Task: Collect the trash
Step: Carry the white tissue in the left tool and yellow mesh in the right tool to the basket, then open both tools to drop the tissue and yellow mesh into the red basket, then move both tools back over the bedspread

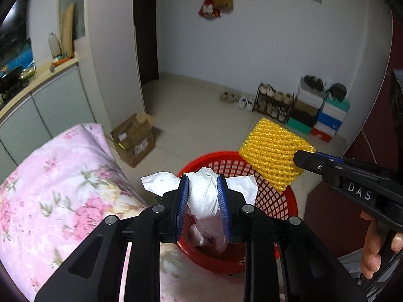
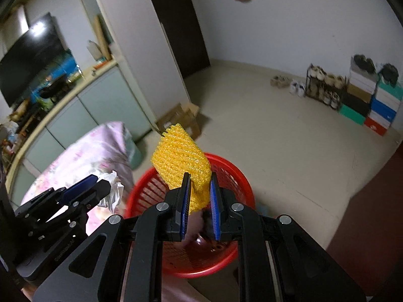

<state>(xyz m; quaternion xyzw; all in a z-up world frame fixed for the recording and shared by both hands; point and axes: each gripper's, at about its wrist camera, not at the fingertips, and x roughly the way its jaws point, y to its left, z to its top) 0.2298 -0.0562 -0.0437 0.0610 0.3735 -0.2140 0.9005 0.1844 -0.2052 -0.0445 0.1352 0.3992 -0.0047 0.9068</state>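
Over the red basket (image 1: 274,196): left gripper (image 1: 203,186) clamps a crumpled white tissue (image 1: 204,193) just above the near rim, w/ right gripper (image 2: 199,188) pinching a yellow foam net (image 2: 181,158) above the far side. Both pieces of trash are held, not yet dropped; looks like the drop-off step. Next move prob. calls for spreading each set of fingers while centred over the basket. Beyond it, cardboard box (image 1: 134,138), then shoe rack (image 1: 274,103) by the wall.
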